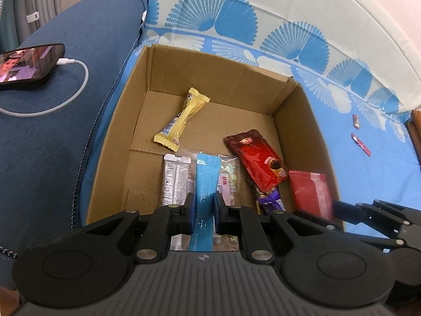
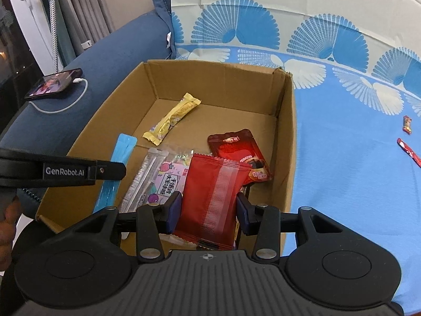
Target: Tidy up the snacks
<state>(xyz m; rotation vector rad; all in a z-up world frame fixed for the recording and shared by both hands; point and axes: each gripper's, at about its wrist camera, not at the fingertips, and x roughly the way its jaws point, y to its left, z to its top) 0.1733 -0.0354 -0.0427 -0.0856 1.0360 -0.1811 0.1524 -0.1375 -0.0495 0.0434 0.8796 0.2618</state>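
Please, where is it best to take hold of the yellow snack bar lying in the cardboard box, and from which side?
Probably grip the yellow snack bar at its middle, claw coming straight down from above, fingers across the narrow width. It lies flat and alone on the cardboard box floor, long and slim, clear of walls.

Both wrist cameras look steeply down, close above the box point(image 1: 215, 79) point(image 2: 286, 131) (left view from its left side), sharing its inside and the blue cloth point(image 1: 368, 158) point(image 2: 342, 131).
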